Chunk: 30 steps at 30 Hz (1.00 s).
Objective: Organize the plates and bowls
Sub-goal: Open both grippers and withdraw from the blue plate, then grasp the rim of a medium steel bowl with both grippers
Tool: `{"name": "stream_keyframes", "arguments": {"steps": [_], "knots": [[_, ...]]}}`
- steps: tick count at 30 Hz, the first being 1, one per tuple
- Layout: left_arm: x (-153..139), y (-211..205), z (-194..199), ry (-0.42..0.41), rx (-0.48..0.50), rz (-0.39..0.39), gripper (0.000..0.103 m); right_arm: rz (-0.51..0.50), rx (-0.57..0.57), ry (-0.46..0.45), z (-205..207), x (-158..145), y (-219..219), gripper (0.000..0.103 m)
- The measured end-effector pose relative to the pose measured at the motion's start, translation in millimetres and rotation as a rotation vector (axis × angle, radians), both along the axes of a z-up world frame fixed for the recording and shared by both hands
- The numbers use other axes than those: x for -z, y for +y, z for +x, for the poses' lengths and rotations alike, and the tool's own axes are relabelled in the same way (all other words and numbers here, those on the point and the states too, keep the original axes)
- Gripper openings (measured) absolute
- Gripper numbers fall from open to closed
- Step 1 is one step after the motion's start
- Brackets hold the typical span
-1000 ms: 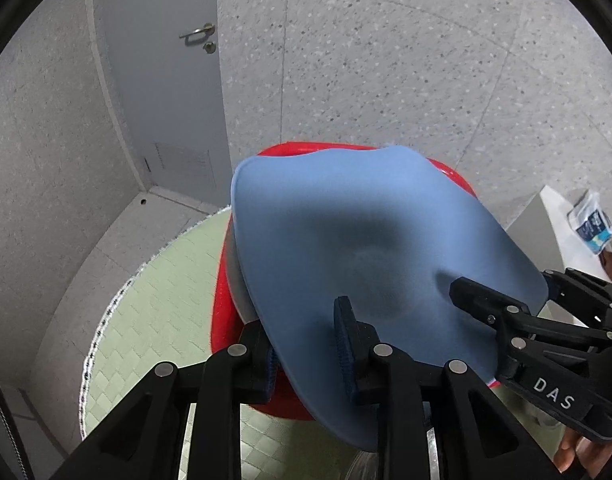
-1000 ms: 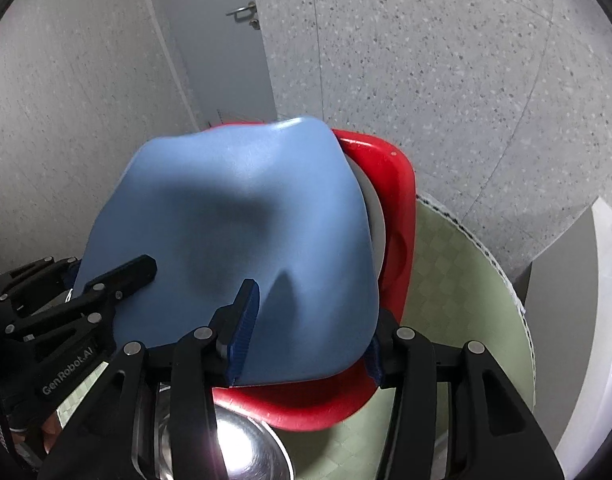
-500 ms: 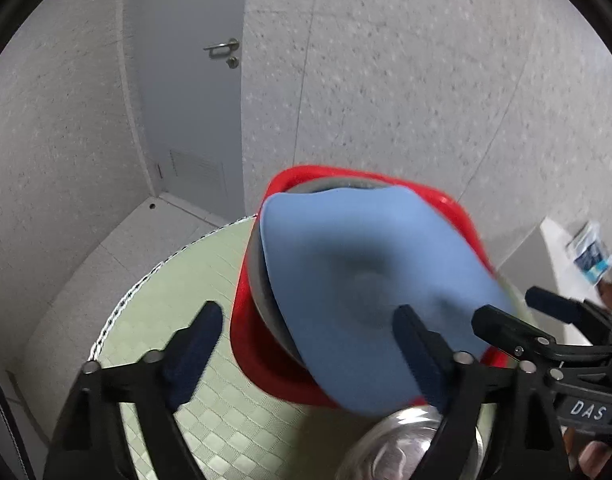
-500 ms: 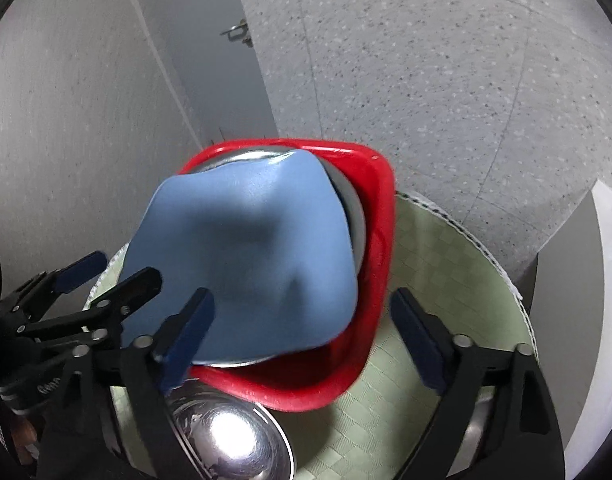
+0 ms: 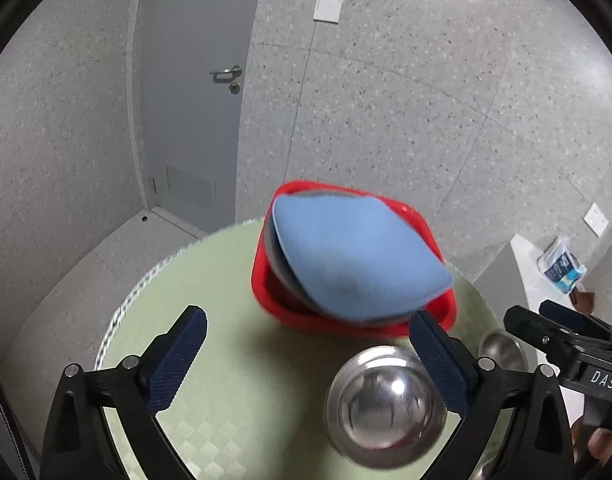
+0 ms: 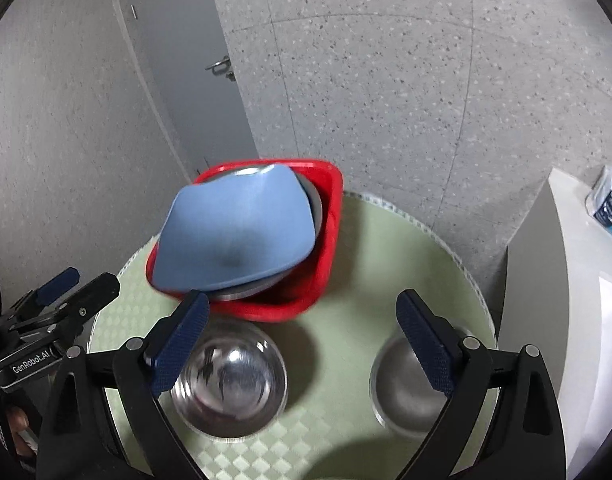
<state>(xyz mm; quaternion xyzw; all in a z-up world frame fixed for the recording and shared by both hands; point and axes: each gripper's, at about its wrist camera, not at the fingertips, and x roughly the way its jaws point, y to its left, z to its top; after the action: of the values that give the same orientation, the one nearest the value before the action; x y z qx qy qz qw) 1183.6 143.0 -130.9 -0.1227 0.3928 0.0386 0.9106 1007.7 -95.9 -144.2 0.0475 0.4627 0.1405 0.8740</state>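
On the round green table (image 6: 346, 248), the left gripper (image 5: 306, 344) hangs with its jaws spread wide and nothing between them, above the table near a shiny steel bowl (image 5: 386, 400). Further back, the blue plate (image 6: 238, 236) lies tilted on top of a grey plate (image 6: 312, 204) inside the red tray (image 6: 326, 240), at the table's far edge by the grey door (image 6: 178, 60). To the right, the right gripper (image 6: 302, 340) is likewise wide open and empty, hovering over the table between two steel bowls, one at its left finger (image 6: 230, 384) and a second bowl (image 6: 410, 392) partly behind its right finger.
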Motion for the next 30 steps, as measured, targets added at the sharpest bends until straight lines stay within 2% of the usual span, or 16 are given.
{"name": "stream_keyframes", "arguments": {"steps": [6,10,15,18,21,23,24,26,27,29,30], "knots": [[22,0,-26,0.076,0.027,-0.016,0.099,-0.019,-0.029,0.090,-18,32,8,0.096],[43,-3,-21,0.150,0.030,-0.012,0.094,-0.057,-0.062,0.153,-24,60,22,0.096],[64,1,-8,0.218,0.017,-0.055,0.091,-0.110,-0.072,0.199,-21,81,31,0.096],[76,3,-5,0.251,0.027,-0.069,0.086,-0.097,-0.070,0.243,-15,95,27,0.095],[84,2,-2,0.277,0.060,-0.082,0.070,-0.086,-0.074,0.278,-16,105,28,0.081],[89,0,1,0.287,0.087,-0.097,0.053,-0.078,-0.088,0.302,-15,110,30,0.059],[89,-3,3,0.294,0.106,-0.099,0.048,-0.065,-0.097,0.320,-15,113,31,0.055],[91,-11,6,0.303,0.140,-0.097,0.021,-0.045,-0.105,0.340,-15,117,32,0.041],[92,-13,8,0.300,0.155,-0.102,0.019,-0.026,-0.113,0.348,-16,118,32,0.039],[91,-15,9,0.288,0.162,-0.083,0.016,-0.023,-0.125,0.351,-17,119,35,0.028],[90,-15,8,0.285,0.167,-0.071,0.016,-0.022,-0.125,0.347,-19,118,35,0.028]]}}
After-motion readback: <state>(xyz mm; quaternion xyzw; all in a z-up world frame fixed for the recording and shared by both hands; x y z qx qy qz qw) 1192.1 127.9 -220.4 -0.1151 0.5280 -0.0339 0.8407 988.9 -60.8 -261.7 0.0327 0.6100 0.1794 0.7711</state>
